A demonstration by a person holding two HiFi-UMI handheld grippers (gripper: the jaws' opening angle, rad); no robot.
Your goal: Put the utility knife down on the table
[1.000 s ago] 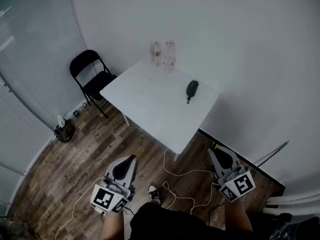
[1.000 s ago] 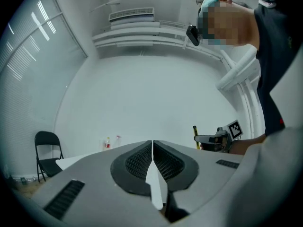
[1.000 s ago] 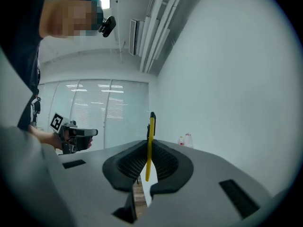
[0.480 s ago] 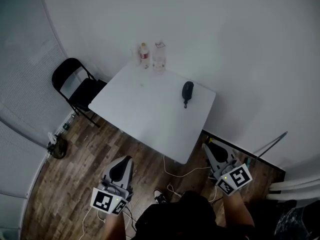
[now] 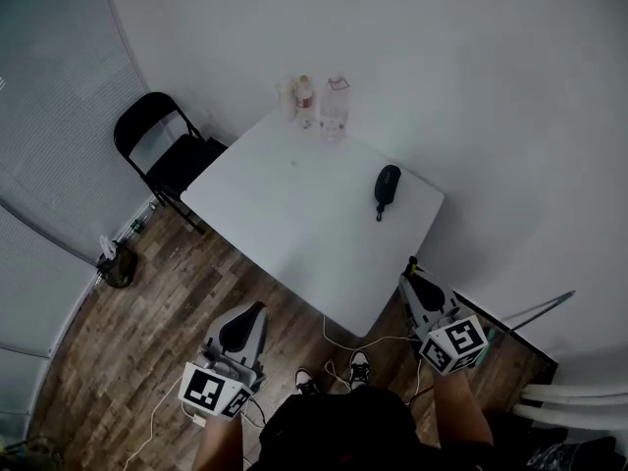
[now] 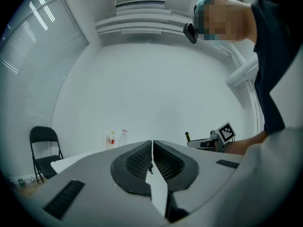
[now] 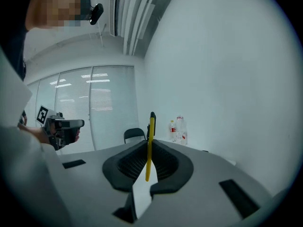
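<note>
While the right gripper (image 5: 416, 285) clamps the slim yellow knife (image 7: 149, 143) upright between ribbed black pads (image 7: 164, 161), near the smooth white table (image 5: 294, 219), the left gripper (image 5: 257, 312) has its jaws pressed together, empty.

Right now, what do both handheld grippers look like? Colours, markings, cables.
Identical pair: left gripper and right gripper have pale grey wedge bodies, black ribbed fingers, and a white cube with black square markers at the rear. White cables trail below. Person wears a dark top.
</note>
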